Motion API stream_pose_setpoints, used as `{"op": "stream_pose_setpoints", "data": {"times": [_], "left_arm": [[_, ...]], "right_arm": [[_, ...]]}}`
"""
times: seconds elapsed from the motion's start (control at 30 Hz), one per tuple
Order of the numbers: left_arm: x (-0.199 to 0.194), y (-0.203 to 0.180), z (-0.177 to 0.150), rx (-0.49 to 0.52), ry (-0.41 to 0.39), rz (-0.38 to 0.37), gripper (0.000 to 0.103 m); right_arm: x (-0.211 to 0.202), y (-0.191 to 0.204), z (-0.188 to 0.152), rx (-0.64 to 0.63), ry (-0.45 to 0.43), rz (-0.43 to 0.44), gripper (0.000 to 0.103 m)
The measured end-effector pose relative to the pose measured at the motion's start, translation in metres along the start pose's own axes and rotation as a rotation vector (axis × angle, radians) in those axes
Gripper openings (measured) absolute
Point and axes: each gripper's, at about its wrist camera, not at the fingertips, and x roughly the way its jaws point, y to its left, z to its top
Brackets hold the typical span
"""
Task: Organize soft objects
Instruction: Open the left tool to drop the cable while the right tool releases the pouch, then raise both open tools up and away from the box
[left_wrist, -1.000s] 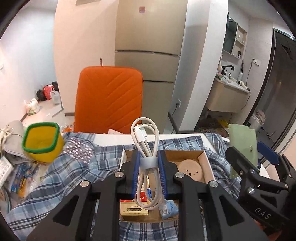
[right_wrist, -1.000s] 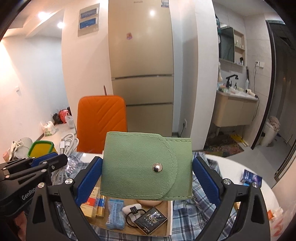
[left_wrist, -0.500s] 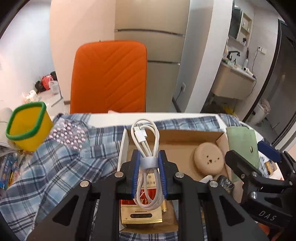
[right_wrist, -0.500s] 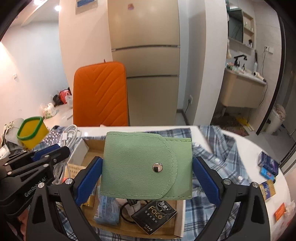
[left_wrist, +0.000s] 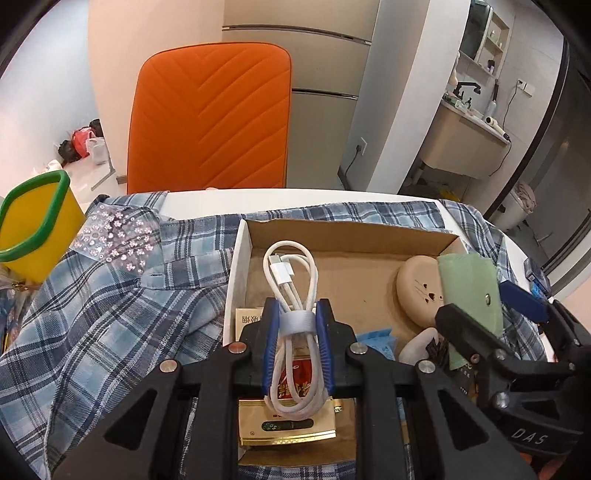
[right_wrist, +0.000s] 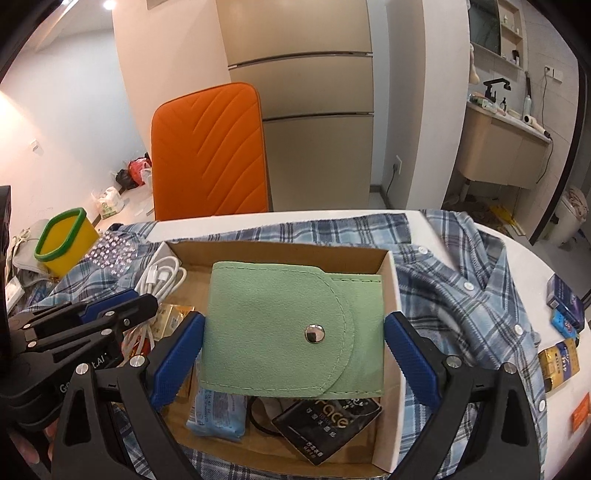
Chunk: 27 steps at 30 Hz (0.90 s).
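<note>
Gripping a coiled white cable (left_wrist: 291, 295), the left gripper (left_wrist: 293, 325) has its blue fingers (left_wrist: 269, 332) pressed against the strap around the bundle, which hangs above the left part of the cardboard box (left_wrist: 351, 230). Left of the box, well apart, stands a yellow cup (left_wrist: 33, 236) with a green rim, and a sheet of shiny stickers (left_wrist: 114, 238) lies between cup and box on the plaid shirt (left_wrist: 110, 295). Inside the box, under the cable, lies a gold and red packet (left_wrist: 288, 424), with a round beige pad (left_wrist: 419, 291) toward the right wall. Over the box's right half, the right gripper (right_wrist: 293, 332) clamps a green snap pouch (right_wrist: 284, 325) by its two side edges. Beneath the pouch sit a blue packet (right_wrist: 218, 413) and a black sachet (right_wrist: 325, 428). Behind the box stands an orange chair (left_wrist: 210, 118).
</note>
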Motion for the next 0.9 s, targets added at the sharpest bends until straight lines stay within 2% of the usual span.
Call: {"op": "stream_pose_setpoints", "data": {"times": [0.17,0.27,0.3,0.4,0.43,0.63,0.77,0.9], "left_arm": [[0.000,0.002,0.000,-0.001,0.003,-0.011,0.019],[0.002,0.003,0.000,-0.007,0.006,-0.013,0.025],[0.003,0.003,0.000,-0.004,0.008,-0.010,0.030],[0.001,0.002,-0.001,0.005,-0.012,0.005,0.053],[-0.001,0.002,0.000,0.008,-0.023,0.010,0.056],[-0.011,0.005,0.002,0.001,-0.057,-0.003,0.061],[-0.020,0.008,0.004,-0.009,-0.084,-0.013,0.063],[-0.033,0.006,0.006,-0.008,-0.136,-0.027,0.073]], "right_arm": [[0.004,0.004,-0.002,-0.012,0.017,0.022,0.098],[0.004,0.004,-0.002,0.007,0.005,0.044,0.099],[0.003,0.003,-0.002,0.018,0.000,0.050,0.099],[-0.001,0.001,0.000,0.028,-0.019,0.066,0.099],[-0.003,0.001,0.001,0.028,-0.030,0.067,0.100],[-0.015,-0.003,0.006,0.038,-0.069,0.056,0.101],[-0.029,-0.004,0.009,0.018,-0.120,0.019,0.101],[-0.047,-0.005,0.013,0.010,-0.179,-0.010,0.101]]}}
